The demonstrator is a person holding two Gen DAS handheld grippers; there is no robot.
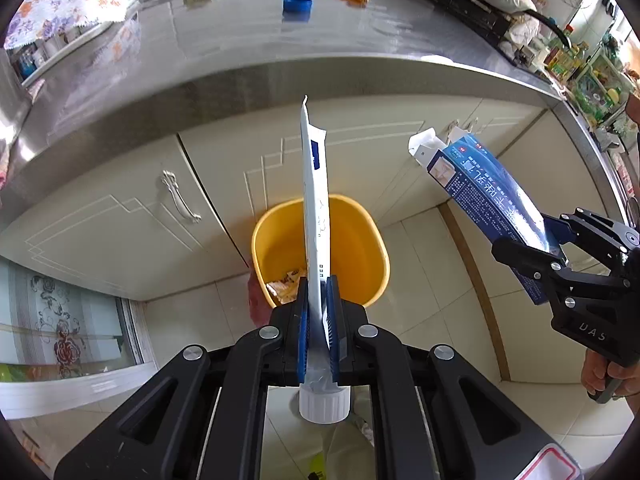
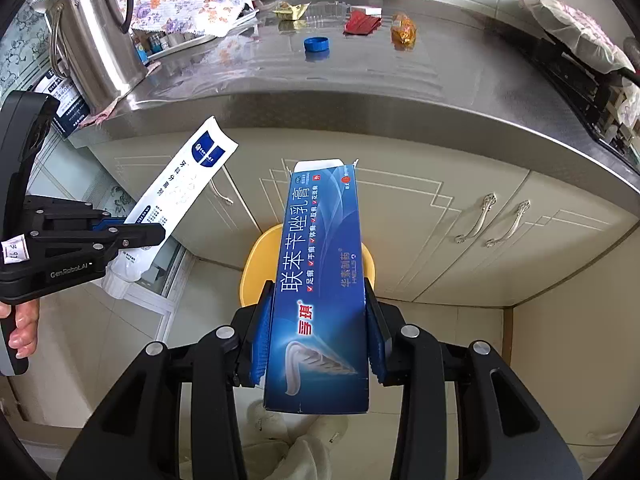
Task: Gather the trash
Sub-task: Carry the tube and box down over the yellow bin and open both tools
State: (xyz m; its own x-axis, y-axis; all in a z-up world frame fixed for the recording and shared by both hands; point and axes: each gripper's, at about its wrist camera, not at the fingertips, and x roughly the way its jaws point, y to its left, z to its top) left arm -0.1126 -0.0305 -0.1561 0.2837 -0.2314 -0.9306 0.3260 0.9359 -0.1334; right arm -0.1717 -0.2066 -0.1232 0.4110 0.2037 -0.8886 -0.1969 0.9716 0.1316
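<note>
Nearest our left lens is the white cap of the tube (image 1: 316,216), which our left gripper (image 1: 318,320) has clenched just above the cap, the flat crimped end pointing away from us. Our right gripper (image 2: 318,344) is clamped across the blue carton (image 2: 320,280), its open flap end forward. Both pieces hang in the air over the floor, with the yellow bin (image 1: 376,240) below and ahead of them, against the cupboard doors; some wrappers already lie in it.

We judge the step to be the drop. To do it well, we should carry each piece until it sits fully above the bin's mouth, tip the long ends downward so they enter first, and let go one at a time, since both are long and could catch the rim.

More trash waits on the bench (image 2: 440,92): a blue bottle cap (image 2: 317,44), a red packet (image 2: 360,23), an orange wrapper (image 2: 404,30) and a yellow wrapper (image 2: 289,10).
</note>
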